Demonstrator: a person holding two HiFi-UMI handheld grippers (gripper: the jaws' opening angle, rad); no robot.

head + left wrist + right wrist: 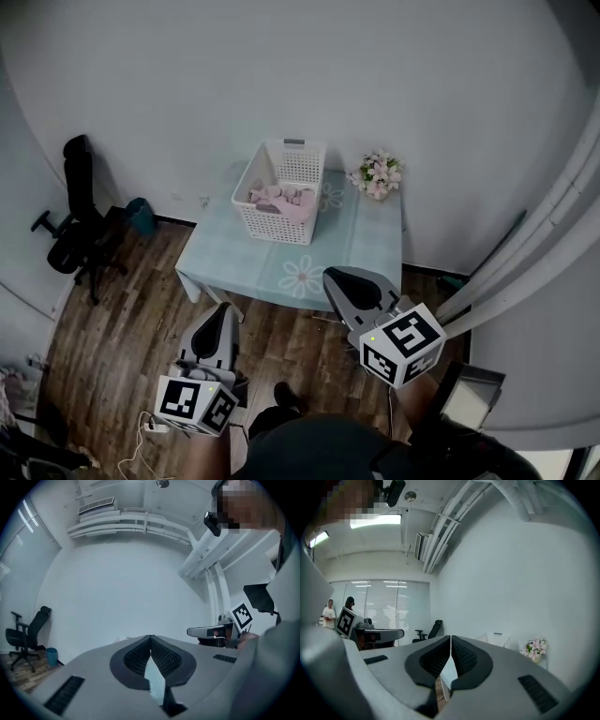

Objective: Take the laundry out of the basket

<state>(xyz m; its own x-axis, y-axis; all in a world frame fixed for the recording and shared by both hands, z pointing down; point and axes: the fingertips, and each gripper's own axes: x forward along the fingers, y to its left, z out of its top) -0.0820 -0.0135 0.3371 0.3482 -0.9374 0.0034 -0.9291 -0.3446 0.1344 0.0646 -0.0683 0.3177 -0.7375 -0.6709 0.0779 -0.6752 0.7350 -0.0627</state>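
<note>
A white slatted laundry basket (281, 192) stands on the far half of a low light-blue table (230, 255). Pink laundry (279, 199) lies inside it. Both grippers are held level over the wooden floor, short of the table's near edge. My left gripper (223, 311) is shut with nothing between its jaws, whose tips meet in its own view (150, 638). My right gripper (334, 277) is also shut and empty (450, 637). The basket (497, 638) shows small beyond the right gripper's jaws.
A pot of pink flowers (378, 174) stands on the table's far right corner. A black office chair (80, 211) and a blue bin (141, 216) are at the left by the wall. A power strip and cable (150, 429) lie on the floor near my feet.
</note>
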